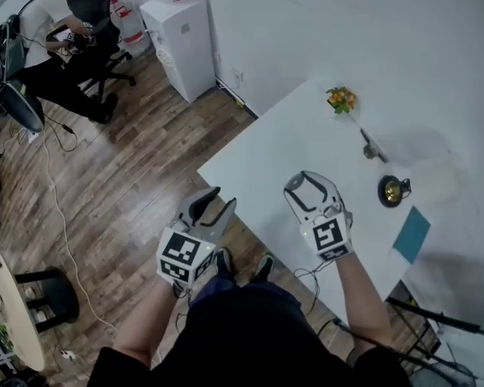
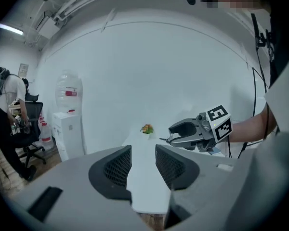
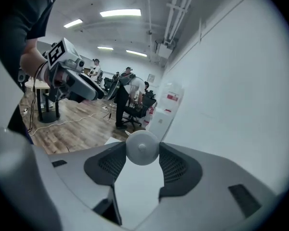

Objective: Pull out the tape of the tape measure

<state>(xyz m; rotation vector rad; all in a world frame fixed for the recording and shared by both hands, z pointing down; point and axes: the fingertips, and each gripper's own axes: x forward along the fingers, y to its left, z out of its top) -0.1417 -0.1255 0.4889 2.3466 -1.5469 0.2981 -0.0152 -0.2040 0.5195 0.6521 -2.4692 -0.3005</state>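
In the right gripper view a round, pale grey tape measure [image 3: 142, 147] sits between the mesh pads, and my right gripper [image 3: 142, 153] is shut on it. No tape shows outside the case. In the head view the right gripper [image 1: 308, 185] hangs above the near edge of the white table [image 1: 266, 156]. To its left, off the table and over the wooden floor, my left gripper [image 1: 217, 201] stands open. The left gripper view shows the left gripper [image 2: 143, 163] with nothing between its fingers, and the right gripper [image 2: 172, 134] ahead on the right.
On the table lie a small orange and green thing [image 1: 340, 99], a dark tool [image 1: 373, 147], a black round object [image 1: 392, 190] and a teal card [image 1: 411, 234]. A white cabinet [image 1: 182, 45] stands by the wall. A person sits on an office chair [image 1: 97, 31] at far left.
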